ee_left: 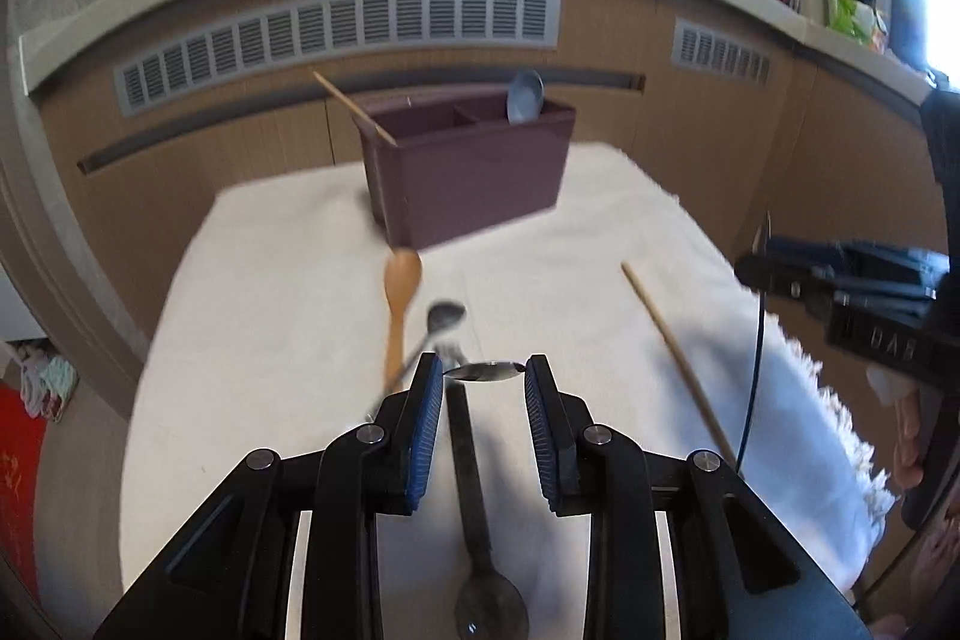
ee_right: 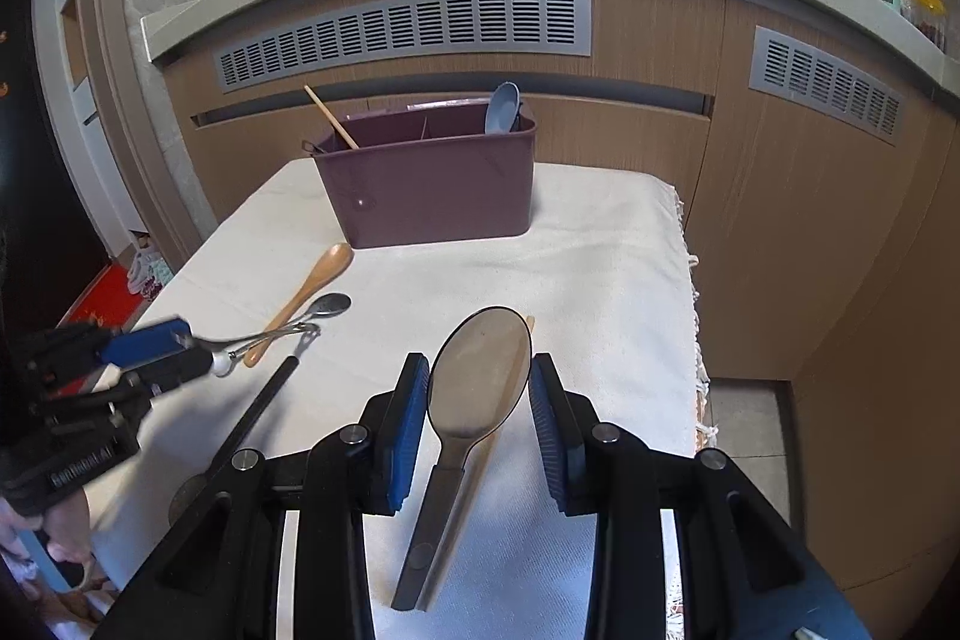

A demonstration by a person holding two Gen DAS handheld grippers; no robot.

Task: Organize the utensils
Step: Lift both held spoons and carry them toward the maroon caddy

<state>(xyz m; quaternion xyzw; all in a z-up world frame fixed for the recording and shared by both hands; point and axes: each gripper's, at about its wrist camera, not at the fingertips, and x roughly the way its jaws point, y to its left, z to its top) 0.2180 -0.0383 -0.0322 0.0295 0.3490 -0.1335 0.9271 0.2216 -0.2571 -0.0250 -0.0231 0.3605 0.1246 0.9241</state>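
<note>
Steel spoons in both claws

Steel is what I have in my left claw (ee_left: 485, 371): its blue pads pinch a small metal spoon (ee_left: 483, 371) edge-on at the tips. My right claw (ee_right: 479, 388) grips a large dark-handled serving spoon (ee_right: 480, 370), bowl up between its pads, handle hanging toward me.

Ahead of both claws, at the far end of the white cloth on the bench (ee_right: 600, 244), stands the maroon utensil caddy (ee_right: 429, 184), holding a chopstick (ee_right: 330, 117) on its left and a pale blue spoon (ee_right: 503, 107) on its right. Between caddy and left claw lie a wooden spoon (ee_left: 401, 304) and a metal spoon (ee_left: 445, 314). Under the left claw lies a black-handled ladle (ee_left: 474, 490); to its right, a loose chopstick (ee_left: 678, 364).
</note>
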